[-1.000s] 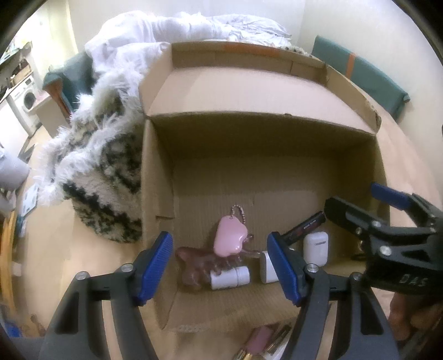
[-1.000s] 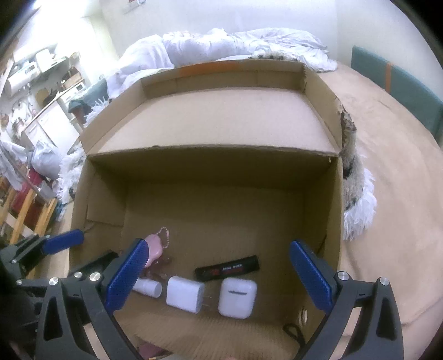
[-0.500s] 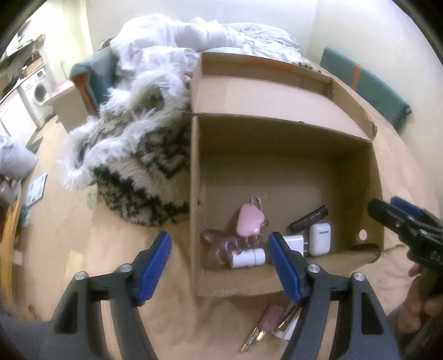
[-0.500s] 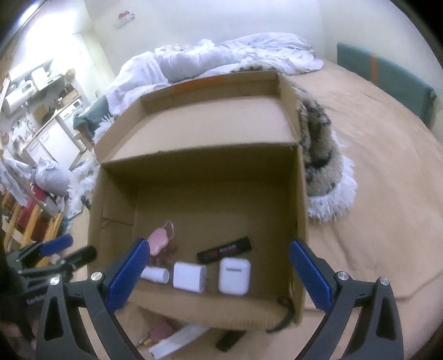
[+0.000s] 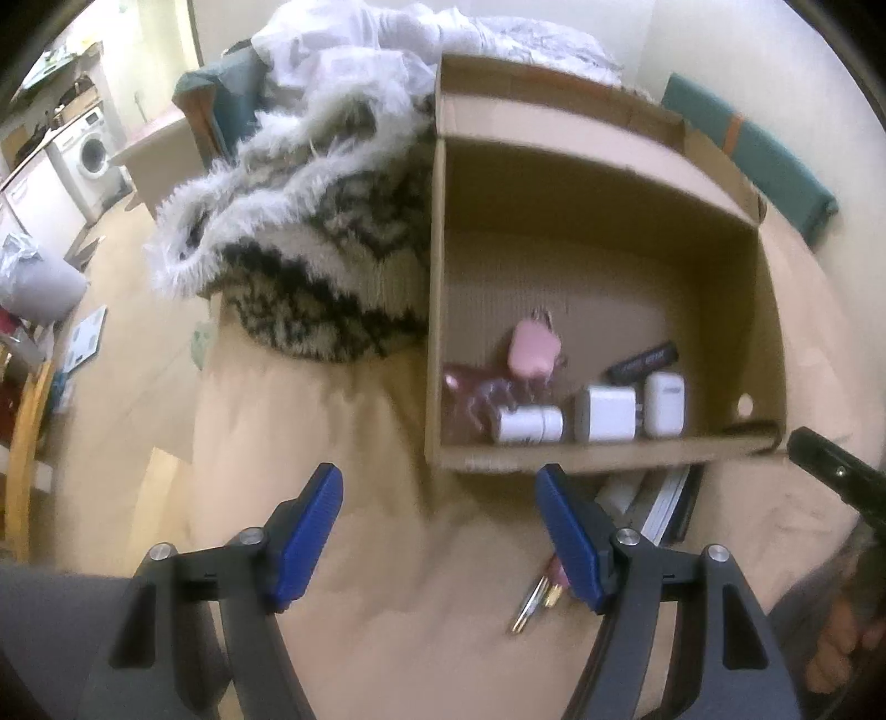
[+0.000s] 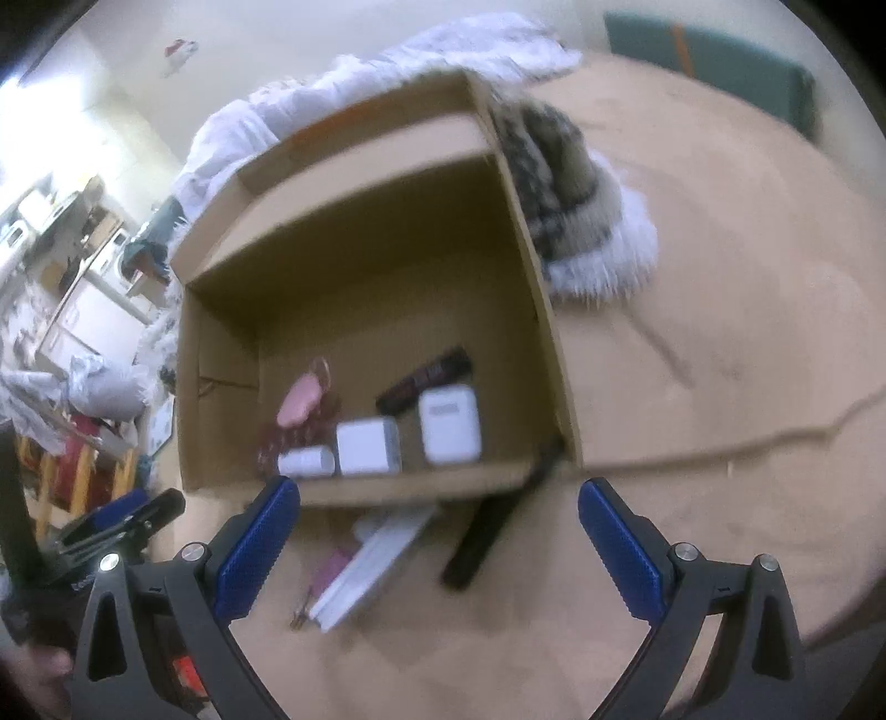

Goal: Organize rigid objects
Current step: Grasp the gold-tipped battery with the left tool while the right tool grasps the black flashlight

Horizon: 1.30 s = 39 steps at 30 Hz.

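An open cardboard box [image 5: 581, 459] [image 6: 548, 327] lies on the tan bed cover. Inside it are a pink case [image 5: 532, 349] [image 6: 302, 401], a white charger cube [image 5: 604, 412] [image 6: 366, 446], a white earbud case [image 5: 663, 403] [image 6: 448, 423], a white cylinder [image 5: 529, 425] [image 6: 305, 461] and a black stick [image 5: 642, 361] [image 6: 423, 379]. In front of the box lie a white flat item [image 6: 371, 565], a black bar [image 6: 487, 534] and a pink and gold item [image 5: 540, 601] [image 6: 326, 576]. My left gripper [image 5: 440, 534] and right gripper [image 6: 437, 548] are open and empty, held back from the box.
A shaggy black and white throw [image 5: 310, 232] [image 6: 570, 183] lies against the box's far left side. White bedding [image 5: 387, 39] is piled behind it. A teal cushion [image 5: 747, 160] lies at the far right. A washing machine [image 5: 88, 155] stands off the bed.
Both grippers have pulled back and away from the box, so its front edge and the items lying before it now show. Both stayed open.
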Available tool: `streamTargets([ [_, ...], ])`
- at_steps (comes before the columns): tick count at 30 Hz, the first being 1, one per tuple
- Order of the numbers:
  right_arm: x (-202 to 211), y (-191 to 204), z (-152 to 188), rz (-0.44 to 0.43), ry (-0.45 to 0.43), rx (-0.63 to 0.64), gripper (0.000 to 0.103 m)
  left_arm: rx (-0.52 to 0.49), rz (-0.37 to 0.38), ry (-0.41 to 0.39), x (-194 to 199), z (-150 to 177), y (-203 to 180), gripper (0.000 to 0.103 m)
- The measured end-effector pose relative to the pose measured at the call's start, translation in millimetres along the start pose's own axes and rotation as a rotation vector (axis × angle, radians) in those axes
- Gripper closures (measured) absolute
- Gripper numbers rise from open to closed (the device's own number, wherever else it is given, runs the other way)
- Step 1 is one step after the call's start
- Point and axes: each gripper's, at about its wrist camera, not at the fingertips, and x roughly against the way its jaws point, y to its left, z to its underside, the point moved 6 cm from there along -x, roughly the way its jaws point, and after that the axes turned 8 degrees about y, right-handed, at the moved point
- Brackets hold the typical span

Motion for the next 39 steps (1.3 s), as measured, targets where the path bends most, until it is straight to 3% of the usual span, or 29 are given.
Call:
streamTargets([
  [8, -28, -15, 25, 0.011, 0.136, -0.103, 0.0, -0.042, 0.071, 0.21, -45, 27, -14, 0.034],
  [10, -33, -16, 24, 0.027, 0.145, -0.102, 0.0, -0.094, 0.086, 0.298, -61, 42, -25, 0.043],
  [14, -39, -15, 24, 0.023, 0.159, -0.112, 0.0, -0.137, 0.111, 0.396, -81, 58, -37, 0.062],
  [22, -41, -12, 23, 0.019, 0.166, -0.108, 0.0, -0.191, 0.078, 0.445, -104, 65, -52, 0.063],
  [23, -41, -12, 23, 0.015, 0.167, -0.111, 0.0, -0.208, 0.063, 0.444, -106, 66, -55, 0.066],
  [26, -41, -13, 23, 0.008, 0.167, -0.117, 0.0, -0.265, 0.03, 0.411, -105, 67, -62, 0.094],
  [30, -43, -17, 23, -0.015, 0.175, -0.145, 0.0, -0.23, 0.061, 0.405, -100, 64, -59, 0.094],
  [31, -44, -18, 24, -0.017, 0.179, -0.148, 0.003, -0.213, 0.063, 0.4, -99, 62, -56, 0.094],
  [32, -46, -19, 24, -0.016, 0.187, -0.148, 0.02, -0.198, 0.061, 0.391, -97, 58, -53, 0.094],
  [35, -57, -30, 28, -0.045, 0.236, -0.21, 0.051, -0.142, 0.061, 0.363, -89, 50, -41, 0.094],
  [39, -76, -42, 28, -0.031, 0.29, -0.272, 0.053, -0.067, 0.061, 0.328, -83, 38, -22, 0.094],
])
